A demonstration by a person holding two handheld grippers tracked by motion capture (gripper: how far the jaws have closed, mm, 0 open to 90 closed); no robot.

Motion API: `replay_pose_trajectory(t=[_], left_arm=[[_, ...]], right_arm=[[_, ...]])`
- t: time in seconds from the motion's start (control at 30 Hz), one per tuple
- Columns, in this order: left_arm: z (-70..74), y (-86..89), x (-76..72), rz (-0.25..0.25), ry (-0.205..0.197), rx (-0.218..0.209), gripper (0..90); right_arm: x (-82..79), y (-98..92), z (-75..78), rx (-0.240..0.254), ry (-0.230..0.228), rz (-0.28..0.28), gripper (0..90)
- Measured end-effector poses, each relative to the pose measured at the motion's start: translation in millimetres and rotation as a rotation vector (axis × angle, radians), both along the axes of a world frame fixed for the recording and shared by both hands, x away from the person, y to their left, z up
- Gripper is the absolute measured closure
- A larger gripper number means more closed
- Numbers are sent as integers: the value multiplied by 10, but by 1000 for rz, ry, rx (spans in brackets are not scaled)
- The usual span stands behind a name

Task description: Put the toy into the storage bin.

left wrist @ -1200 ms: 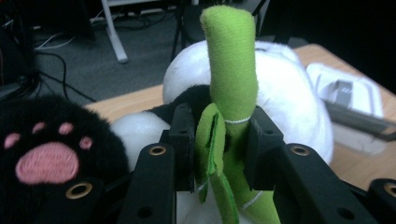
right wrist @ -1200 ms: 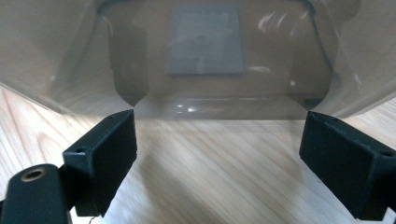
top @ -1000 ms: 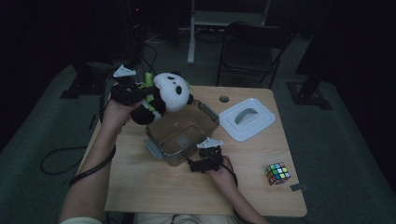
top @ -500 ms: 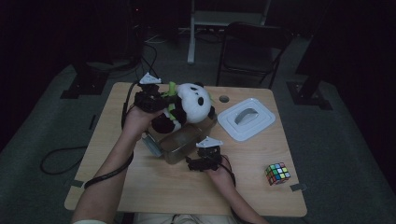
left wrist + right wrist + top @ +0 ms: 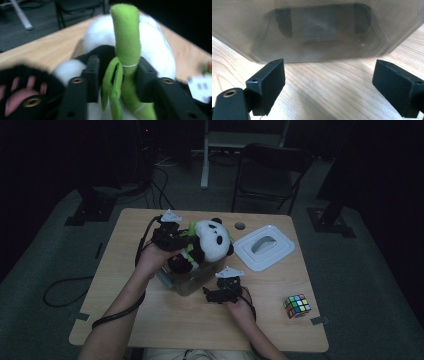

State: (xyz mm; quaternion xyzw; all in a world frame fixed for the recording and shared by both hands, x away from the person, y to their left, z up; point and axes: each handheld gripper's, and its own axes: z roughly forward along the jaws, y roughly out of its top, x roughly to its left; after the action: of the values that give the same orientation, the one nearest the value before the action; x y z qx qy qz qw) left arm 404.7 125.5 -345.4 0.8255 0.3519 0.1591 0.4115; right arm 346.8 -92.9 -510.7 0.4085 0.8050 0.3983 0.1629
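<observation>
Lowering panda (image 5: pixel 210 245) into clear bin (image 5: pixel 186 282) | left tongs (image 5: pixel 181 236) — opening around its bamboo | right tongs (image 5: pixel 212 295) — released

Panda (image 5: pixel 212 242) over box (image 5: pixel 187 282), lid (image 5: pixel 263 247) right

The left gripper (image 5: pixel 176 236) carries the panda toy (image 5: pixel 207 242) from out beyond the far left corner of the clear bin (image 5: pixel 186 281) to a spot right over the bin's opening — lower than before, with the panda's dark legs now at the bin's rim. The left forearm swings in with it, towards the middle of the table (image 5: pixel 125 285). The jaws have just been opening: in the left gripper view the green bamboo stalk (image 5: pixel 126 47) on the panda's back stands between them, the right jaw close against it, the left jaw with a gap to the stalk.
</observation>
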Motion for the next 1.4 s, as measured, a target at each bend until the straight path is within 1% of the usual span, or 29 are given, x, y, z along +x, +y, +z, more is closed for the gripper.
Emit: replay_pose_trajectory(t=[0.1, 0.13, 0.17, 0.2, 0.27, 0.3, 0.33, 0.43, 0.57, 0.63, 0.67, 0.73, 0.83, 0.9, 0.97, 1.1, 1.13, 1.17, 1.2, 1.23, 1.3, 1.37, 1.4], left_arm=[[-104, -2, 15, -24, 44, 38, 407], [-168, -2, 34, -26, 53, 57, 407], [-204, 4, 48, -25, 59, 57, 407], [-250, 23, 73, -24, 74, 39, 406], [-281, 59, 105, -21, 88, 7, 406], [-281, 59, 105, -21, 88, 7, 404], [-300, 59, 118, -27, 92, 12, 404], [-355, 44, 148, -34, 106, 38, 404], [-415, 29, 169, -31, 121, 56, 395], [-462, 10, 185, -32, 141, 78, 395], [-481, 1, 189, -35, 144, 90, 395], [-494, -15, 194, -38, 151, 103, 395], [-484, -28, 199, -40, 152, 117, 394], [-477, -20, 203, -41, 156, 109, 388], [-454, 10, 199, -44, 153, 89, 371], [-339, 113, 197, -41, 124, 3, 365], [-302, 141, 198, -43, 112, -16, 364], [-268, 171, 202, -50, 103, -34, 343], [-230, 199, 207, -41, 97, -48, 286], [-191, 229, 213, -26, 82, -58, 283], [-122, 284, 226, -15, 54, -64, 277], [-85, 341, 255, -11, 39, -68, 207], [-78, 371, 273, -1, 27, -60, 180]], right_arm=[[5, -25, -3, 6, -1, -1, 107], [7, -28, -4, 3, 2, -3, 107], [10, -31, -4, 3, 4, -7, 107], [11, -34, -4, 6, 4, -8, 107], [13, -37, 0, 5, 4, -7, 107], [13, -37, 0, 5, 4, -7, 107], [14, -38, 3, 2, 0, -7, 107], [22, -36, 2, 3, 7, -3, 107], [15, -35, 8, 5, 4, 5, 107], [14, -39, 12, 7, 9, 6, 107], [15, -42, 15, 5, 9, 8, 107], [14, -47, 23, 6, 7, 8, 107], [18, -61, 32, 10, 7, 9, 107], [20, -64, 35, 15, 11, 9, 107], [20, -65, 39, 12, 8, 12, 107], [29, -73, 48, 12, 11, 19, 107], [33, -77, 50, 11, 12, 20, 107], [35, -82, 55, 12, 11, 23, 107], [36, -86, 58, 12, 11, 25, 107], [37, -92, 60, 9, 11, 25, 107], [41, -106, 58, 15, 11, 21, 107], [47, -118, 55, 14, 17, 18, 107], [47, -124, 55, 17, 16, 18, 107]])
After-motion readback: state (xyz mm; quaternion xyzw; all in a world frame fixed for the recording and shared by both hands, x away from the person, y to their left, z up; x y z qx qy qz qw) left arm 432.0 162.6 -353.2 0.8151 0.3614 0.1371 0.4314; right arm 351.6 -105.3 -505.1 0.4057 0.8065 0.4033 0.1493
